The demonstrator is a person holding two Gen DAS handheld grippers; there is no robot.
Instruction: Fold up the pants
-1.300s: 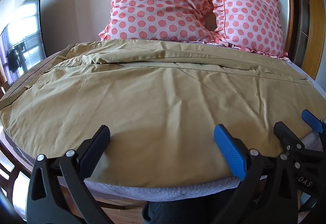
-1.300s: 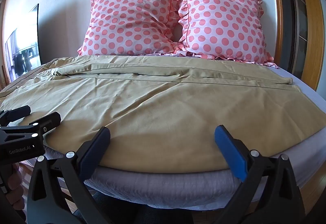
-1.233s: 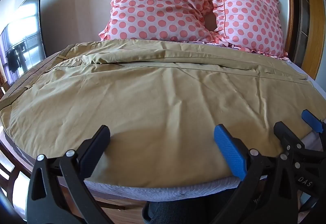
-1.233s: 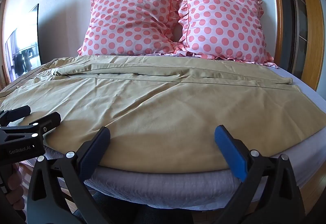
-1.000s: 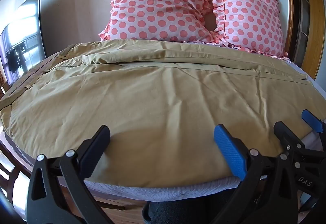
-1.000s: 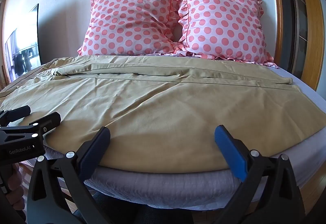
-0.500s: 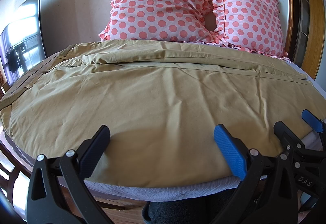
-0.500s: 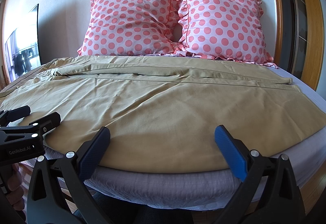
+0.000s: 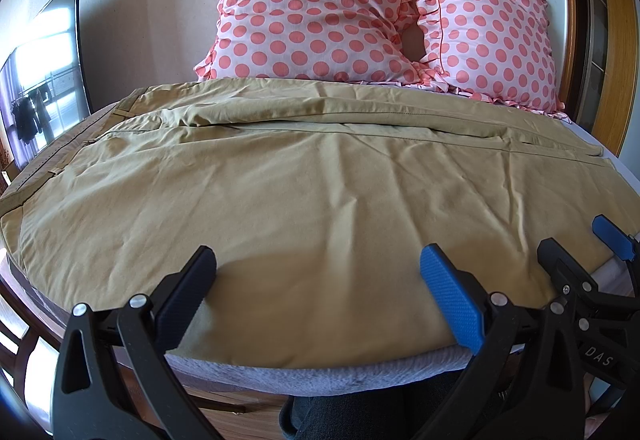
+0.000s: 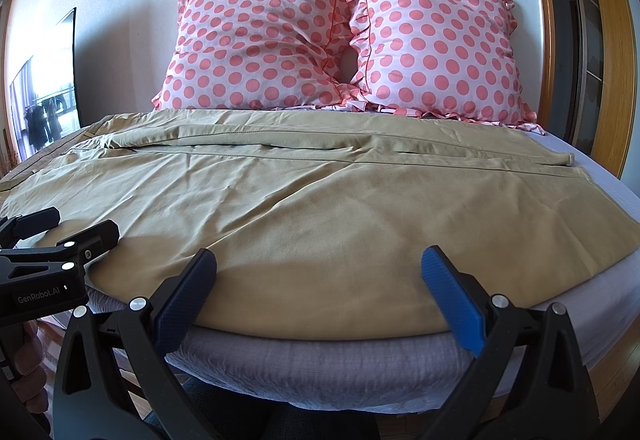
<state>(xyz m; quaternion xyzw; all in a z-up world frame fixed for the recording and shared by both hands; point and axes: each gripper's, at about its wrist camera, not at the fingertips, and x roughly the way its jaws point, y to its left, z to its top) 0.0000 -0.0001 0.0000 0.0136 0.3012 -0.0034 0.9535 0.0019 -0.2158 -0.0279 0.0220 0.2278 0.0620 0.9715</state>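
Khaki pants (image 9: pixel 320 192) lie spread flat across the grey-sheeted bed (image 10: pixel 360 364), below two polka-dot pillows (image 10: pixel 260 44). The left gripper (image 9: pixel 320 280) and the right gripper (image 10: pixel 320 280) hover at the near hem, both spread wide and holding nothing.

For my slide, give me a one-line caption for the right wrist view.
Open right gripper poised at the near edge of khaki pants spread across a bed, polka-dot pillows behind.
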